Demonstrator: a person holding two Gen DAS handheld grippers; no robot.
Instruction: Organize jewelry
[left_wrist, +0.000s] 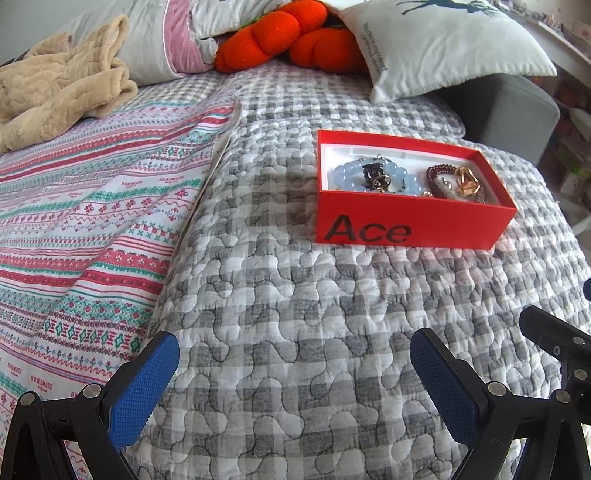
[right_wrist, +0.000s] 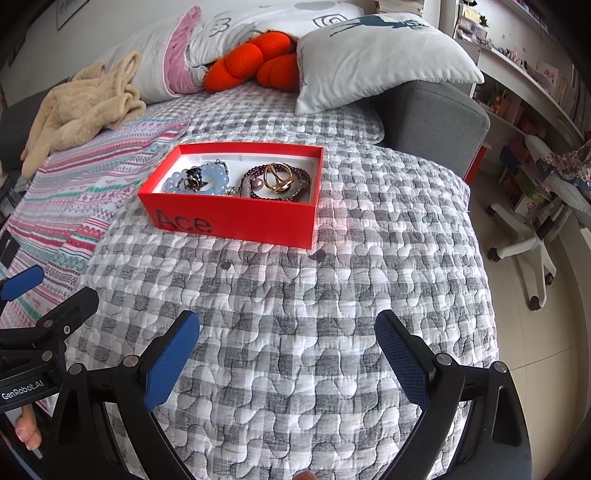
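I am holding my left hand-held gripper (left_wrist: 295, 373) and right hand-held gripper (right_wrist: 288, 354) spread apart and empty above the quilted bed (right_wrist: 295, 314). The jewelry is lying tangled in the red Ace box (right_wrist: 236, 218) ahead: blue bead bracelet (right_wrist: 210, 175), garnet bracelet (right_wrist: 255, 186), gold ring (right_wrist: 279, 179); I am judging a slow, steep reach best, pinching one piece only

Both wrist views look forward and down across the checked quilt (left_wrist: 295, 332) toward the red box (left_wrist: 406, 221), from near its lettered long side. The left view stands left of it, the right view (right_wrist: 236, 221) more rightward; both share the pillows beyond.
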